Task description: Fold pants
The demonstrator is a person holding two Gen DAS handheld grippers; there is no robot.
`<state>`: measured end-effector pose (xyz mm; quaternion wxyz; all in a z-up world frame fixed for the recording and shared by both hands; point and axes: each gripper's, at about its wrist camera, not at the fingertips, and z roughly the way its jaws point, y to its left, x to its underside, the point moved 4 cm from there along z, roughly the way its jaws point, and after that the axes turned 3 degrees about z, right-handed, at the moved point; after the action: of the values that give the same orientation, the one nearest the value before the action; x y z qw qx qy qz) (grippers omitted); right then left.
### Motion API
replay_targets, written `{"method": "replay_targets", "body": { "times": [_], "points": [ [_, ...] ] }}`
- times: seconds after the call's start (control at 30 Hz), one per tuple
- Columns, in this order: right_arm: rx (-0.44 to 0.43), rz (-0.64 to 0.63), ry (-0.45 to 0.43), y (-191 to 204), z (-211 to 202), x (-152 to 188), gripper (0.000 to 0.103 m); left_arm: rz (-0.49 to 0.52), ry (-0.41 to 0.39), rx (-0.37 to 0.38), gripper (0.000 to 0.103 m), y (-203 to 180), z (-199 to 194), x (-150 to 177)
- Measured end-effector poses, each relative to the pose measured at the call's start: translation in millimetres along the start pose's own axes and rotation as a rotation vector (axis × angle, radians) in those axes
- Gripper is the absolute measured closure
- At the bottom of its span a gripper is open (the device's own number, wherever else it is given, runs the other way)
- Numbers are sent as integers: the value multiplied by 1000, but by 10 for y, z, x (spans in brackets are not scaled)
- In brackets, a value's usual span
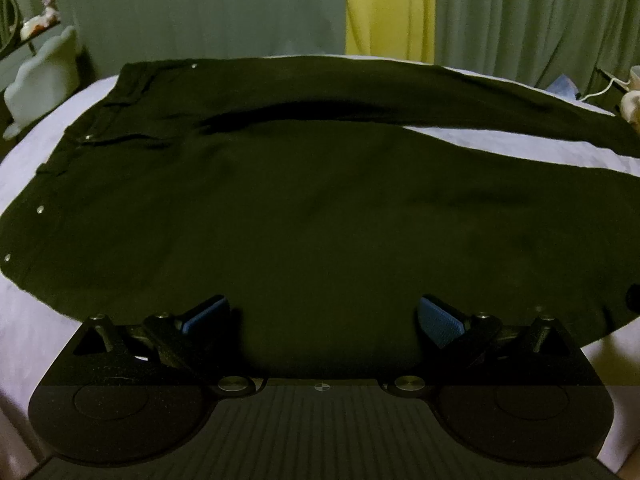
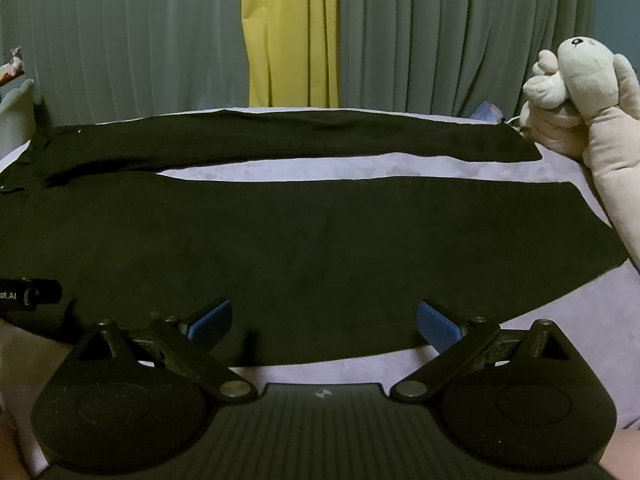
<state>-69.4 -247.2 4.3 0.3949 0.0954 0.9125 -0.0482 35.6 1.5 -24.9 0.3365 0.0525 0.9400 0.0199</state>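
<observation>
Both pictures are dim, like a room at night with a weak lamp. The black pants (image 1: 320,208) look like one dark patch, and folds are hard to see. Small metal studs on them catch a little light. The yellow curtain (image 2: 290,32) is the brightest thing. Soft shadows sit under the blue pads (image 2: 438,326). The corners are black, and the bed (image 2: 360,166) bends into a curve. The toy (image 2: 588,76) looks stretched, and everything is a bit grainy.
</observation>
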Motion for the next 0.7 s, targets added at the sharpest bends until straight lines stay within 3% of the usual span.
{"method": "replay_targets", "body": {
  "times": [0.47, 0.6, 0.7],
  "points": [
    [-19, 157, 1, -359, 347, -363, 4, 1, -33, 26, 0, -134, 129, -315],
    [-20, 162, 10, -475, 547, -660, 4, 14, -69, -6, 0, -177, 259, -581],
    [7, 245, 79, -609, 856, -1071, 4, -23, -122, -56, 0, -144, 376, -812]
  ]
}}
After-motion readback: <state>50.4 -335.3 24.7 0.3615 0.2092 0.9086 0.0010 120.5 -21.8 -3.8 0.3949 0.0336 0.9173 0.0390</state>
